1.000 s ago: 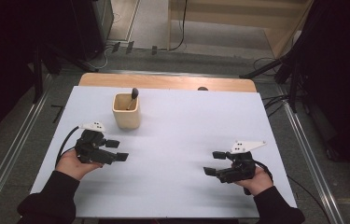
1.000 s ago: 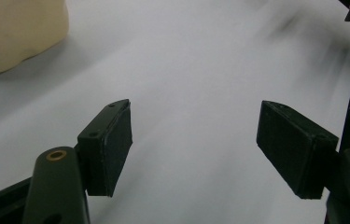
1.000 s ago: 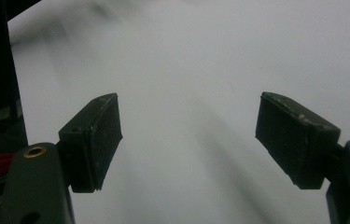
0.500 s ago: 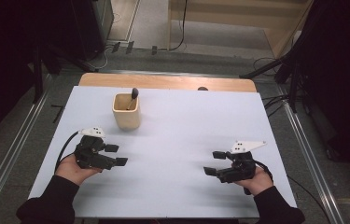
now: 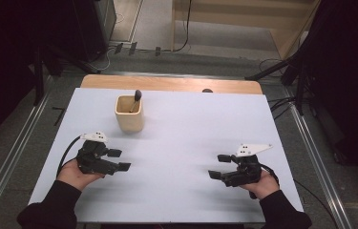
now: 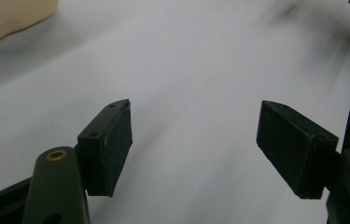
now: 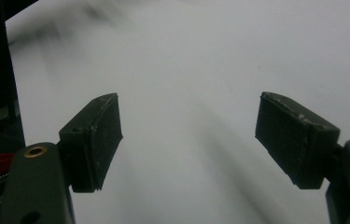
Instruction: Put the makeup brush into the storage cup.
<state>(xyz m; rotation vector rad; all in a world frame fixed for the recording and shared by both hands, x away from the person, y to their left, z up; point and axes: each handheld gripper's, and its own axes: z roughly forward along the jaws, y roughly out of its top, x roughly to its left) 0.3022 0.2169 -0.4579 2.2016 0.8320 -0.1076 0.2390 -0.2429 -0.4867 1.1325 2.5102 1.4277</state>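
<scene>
The wooden cup [image 5: 130, 113] with a dark-tipped tool [image 5: 135, 99] stands beyond the left gripper [image 5: 118, 160], the nearer one. The right gripper [image 5: 217, 167] is well apart from it. Both grippers have their jaws wide apart and hold nothing.

White-covered surface [image 5: 181, 143] with a wooden far edge, grey carpeted floor [image 5: 33, 129], metal rails [image 5: 9, 157] either side, dark equipment at left and right, pale wood furniture [image 5: 243, 19] beyond, loose cables [image 5: 281, 102] on floor.
</scene>
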